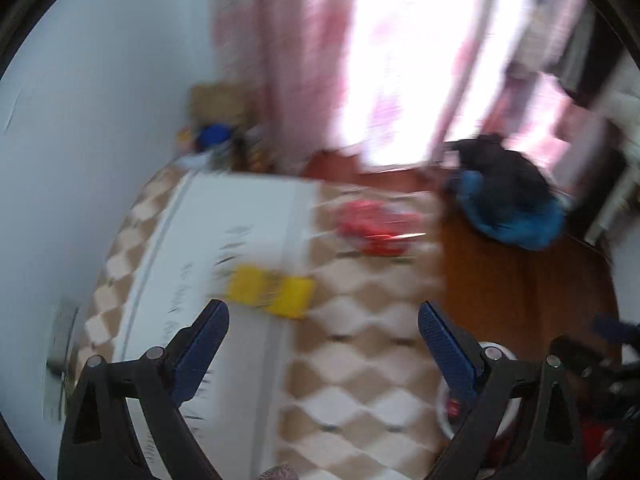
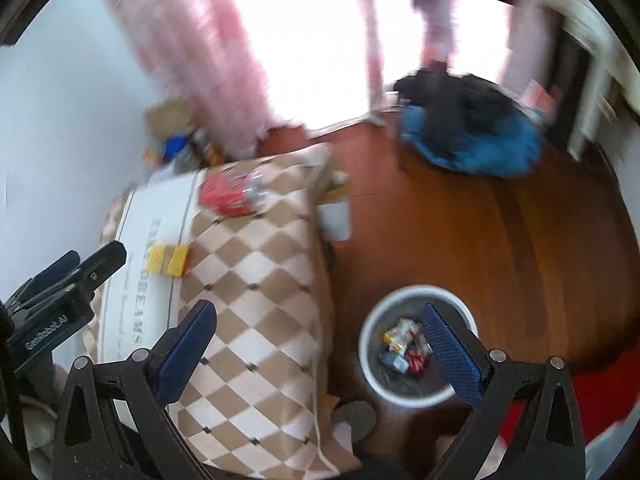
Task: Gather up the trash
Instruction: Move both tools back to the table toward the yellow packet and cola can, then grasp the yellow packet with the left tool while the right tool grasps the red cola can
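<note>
Two hand-held grippers above a bed with a checkered brown-and-cream cover (image 2: 256, 280). Left gripper (image 1: 324, 320) spread wide, holding nothing; right gripper (image 2: 320, 320) likewise spread and empty. On the cover's white band, just ahead of the left gripper — a flat yellow wrapper (image 1: 270, 290), long axis running left to right, lying flat. Probably light, thin and crinkly (blur hides detail); best pinched at a short edge. Farther off, a crumpled red packet (image 1: 376, 226). On the wooden floor beside the bed — a white bin (image 2: 416, 300) already holding wrappers.
</note>
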`<action>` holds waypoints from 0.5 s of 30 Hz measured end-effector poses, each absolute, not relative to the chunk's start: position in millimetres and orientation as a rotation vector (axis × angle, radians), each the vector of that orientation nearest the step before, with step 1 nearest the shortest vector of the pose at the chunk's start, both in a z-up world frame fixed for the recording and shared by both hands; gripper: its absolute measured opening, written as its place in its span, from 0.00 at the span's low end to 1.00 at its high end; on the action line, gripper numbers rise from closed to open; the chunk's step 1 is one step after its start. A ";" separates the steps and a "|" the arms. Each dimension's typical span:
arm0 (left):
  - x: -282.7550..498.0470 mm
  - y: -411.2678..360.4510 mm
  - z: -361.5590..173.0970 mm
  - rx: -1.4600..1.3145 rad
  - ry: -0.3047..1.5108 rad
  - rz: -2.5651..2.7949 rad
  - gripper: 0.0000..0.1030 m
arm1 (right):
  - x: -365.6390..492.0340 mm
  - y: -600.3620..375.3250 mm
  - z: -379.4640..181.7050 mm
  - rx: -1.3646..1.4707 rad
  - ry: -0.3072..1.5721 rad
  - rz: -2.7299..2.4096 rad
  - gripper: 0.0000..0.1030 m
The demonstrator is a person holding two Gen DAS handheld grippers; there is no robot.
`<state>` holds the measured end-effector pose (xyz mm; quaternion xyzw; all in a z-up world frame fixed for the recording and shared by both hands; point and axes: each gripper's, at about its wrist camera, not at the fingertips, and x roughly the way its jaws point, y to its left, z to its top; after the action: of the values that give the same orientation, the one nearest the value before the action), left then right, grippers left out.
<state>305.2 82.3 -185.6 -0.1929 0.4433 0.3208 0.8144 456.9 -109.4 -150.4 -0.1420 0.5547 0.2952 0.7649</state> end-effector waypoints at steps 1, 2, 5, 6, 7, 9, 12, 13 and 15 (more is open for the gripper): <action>300.3 103.8 -203.7 -0.432 0.964 0.742 0.94 | 460.4 -85.3 -160.9 -0.360 1.222 0.662 1.00; 295.3 113.7 -213.9 -0.443 0.977 0.773 0.94 | 463.9 -57.8 -173.1 -0.427 1.233 0.692 1.00; 283.6 155.2 -257.7 -0.518 1.044 0.844 0.94 | 476.2 20.2 -216.4 -0.646 1.253 0.742 1.00; 281.6 164.7 -271.9 -0.545 1.064 0.856 0.94 | 481.7 43.0 -232.1 -0.706 1.258 0.748 1.00; 280.4 173.0 -285.0 -0.574 1.082 0.867 0.94 | 486.2 62.3 -244.4 -0.754 1.259 0.752 1.00; 279.3 189.3 -305.6 -0.634 1.104 0.883 0.94 | 499.1 97.3 -271.3 -0.853 1.250 0.770 1.00; 276.2 201.8 -321.0 -0.704 1.109 0.887 0.94 | 510.2 136.3 -307.5 -1.036 1.233 0.810 1.00; 274.8 205.0 -323.8 -0.730 1.103 0.886 0.94 | 511.2 145.6 -316.9 -1.087 1.227 0.829 1.00; 269.8 210.4 -326.6 -0.795 1.089 0.875 0.94 | 513.9 160.2 -334.9 -1.165 1.226 0.857 1.00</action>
<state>269.8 210.4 -326.6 -0.3559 0.4878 0.3918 0.6941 513.9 160.2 -334.9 -0.4993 0.5250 0.3673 0.5832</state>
